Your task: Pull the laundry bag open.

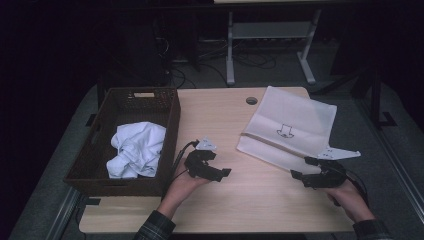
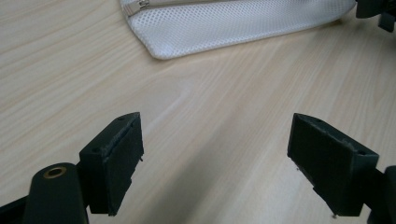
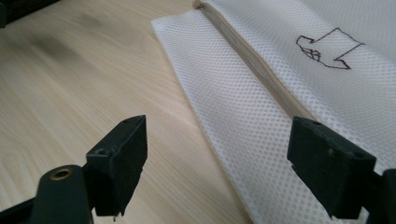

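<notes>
While the white mesh bag [image 1: 292, 125] lay flat on the far right part of the table [image 1: 240, 200], its zipper [image 3: 261, 65] running along the near flap, I held my right gripper [image 1: 300, 167] just at its near edge, jaws spread and pinching nothing. My left gripper [image 1: 215, 160] hung over bare wood between bag and wicker basket [image 1: 100, 155], jaws spread too, empty. A crumpled white cloth [image 1: 136, 149] sat in that basket.

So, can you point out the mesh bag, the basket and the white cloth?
mesh bag [image 1: 295, 117], high view, flat upper panel above the small drawing.
basket [image 1: 171, 120], high view, right wall.
white cloth [image 1: 137, 147], high view, middle of the crumpled heap.
</notes>
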The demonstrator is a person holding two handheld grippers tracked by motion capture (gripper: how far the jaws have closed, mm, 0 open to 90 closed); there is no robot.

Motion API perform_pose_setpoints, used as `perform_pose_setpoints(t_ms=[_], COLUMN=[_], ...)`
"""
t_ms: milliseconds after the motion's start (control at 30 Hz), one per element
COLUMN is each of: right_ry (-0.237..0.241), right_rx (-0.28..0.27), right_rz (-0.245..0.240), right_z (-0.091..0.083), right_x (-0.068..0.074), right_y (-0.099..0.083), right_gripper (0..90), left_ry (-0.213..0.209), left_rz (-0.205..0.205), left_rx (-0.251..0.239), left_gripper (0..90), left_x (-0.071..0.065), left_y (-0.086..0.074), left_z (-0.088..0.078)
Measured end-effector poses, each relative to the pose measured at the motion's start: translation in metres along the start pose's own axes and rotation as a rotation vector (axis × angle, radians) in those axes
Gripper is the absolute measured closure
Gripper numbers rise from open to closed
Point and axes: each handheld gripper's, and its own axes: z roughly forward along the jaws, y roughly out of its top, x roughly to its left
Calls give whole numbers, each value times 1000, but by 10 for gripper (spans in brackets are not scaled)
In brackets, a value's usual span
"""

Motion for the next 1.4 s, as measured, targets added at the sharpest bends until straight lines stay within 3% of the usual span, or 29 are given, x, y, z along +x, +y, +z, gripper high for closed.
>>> perform_pose_setpoints(t_ms=[267,933,1133,1400], right_ry=[22,100,124,151], right_rx=[-1,31,64,79], right_rz=[-19,-86,-124,-163], right_z=[4,21,28,34], right_x=[9,38,48,59], right_y=[4,6,3,3], right_gripper=[181,169,168,167], left_ry=[13,31,52,35], left_rz=[0,-52,-46,-25], left_rx=[5,9,39,6], left_gripper=[176,170,171,170], left_x=[-7,-9,-13,-12], left_y=[-18,-59,-64,-66], left_z=[-12,-37,-37,-38])
